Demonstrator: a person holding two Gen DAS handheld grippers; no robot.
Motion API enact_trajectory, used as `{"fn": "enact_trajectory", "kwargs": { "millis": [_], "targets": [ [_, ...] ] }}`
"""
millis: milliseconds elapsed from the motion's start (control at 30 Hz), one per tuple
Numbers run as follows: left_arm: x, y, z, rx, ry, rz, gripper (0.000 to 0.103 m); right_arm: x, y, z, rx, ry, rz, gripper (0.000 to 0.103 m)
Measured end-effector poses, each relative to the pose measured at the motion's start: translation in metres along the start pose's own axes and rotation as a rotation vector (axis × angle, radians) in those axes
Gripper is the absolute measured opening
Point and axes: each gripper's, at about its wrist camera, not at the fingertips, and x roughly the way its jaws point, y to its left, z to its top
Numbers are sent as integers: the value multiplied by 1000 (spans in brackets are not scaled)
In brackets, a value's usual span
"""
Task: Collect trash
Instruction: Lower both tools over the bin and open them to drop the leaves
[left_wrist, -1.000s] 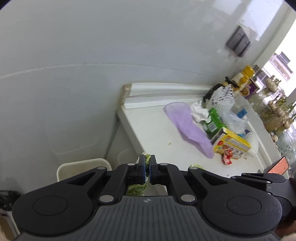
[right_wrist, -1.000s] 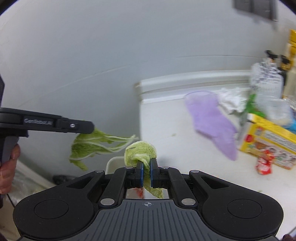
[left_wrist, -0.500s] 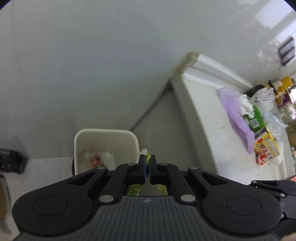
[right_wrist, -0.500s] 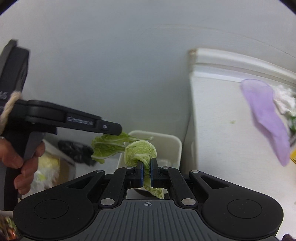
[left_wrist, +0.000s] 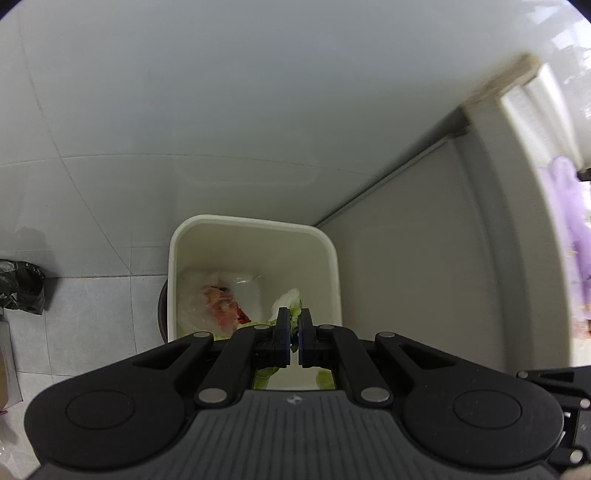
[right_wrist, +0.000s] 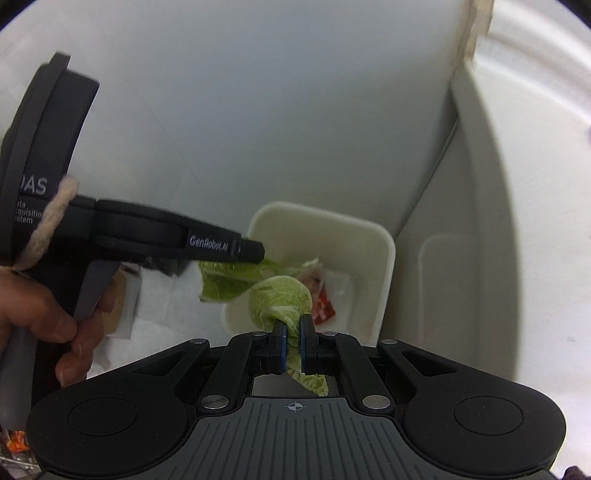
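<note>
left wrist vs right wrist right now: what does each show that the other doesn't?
Left wrist only: a black bag on the floor and a purple cloth on the counter.

Right wrist only: the left gripper seen from the side, the hand holding it, and its cabbage leaf hanging over the bin edge.

Both: the white bin with red-and-clear wrappers inside, and each view's own jaws shut on a leaf; the right gripper pinches a curled leaf.

A cream bin (left_wrist: 255, 236) and a black bag (left_wrist: 20, 286) stand on the tiled floor (left_wrist: 92, 314).
</note>
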Motion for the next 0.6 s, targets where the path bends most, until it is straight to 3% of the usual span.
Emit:
{"fn": "enact_trajectory", "kwargs": {
  "millis": [433, 500, 567, 600],
  "targets": [
    [53, 14, 5, 32, 64, 39, 3, 57, 5, 10, 7, 116, -36, 5],
    [56, 15, 4, 31, 68, 37, 5, 61, 11, 15, 6, 126, -36, 11],
    [57, 16, 4, 27, 69, 36, 24, 54, 10, 8, 13, 128, -29, 15],
    [57, 16, 3, 28, 67, 38, 28, 56, 9, 9, 19, 135, -24, 19]
  ]
}}
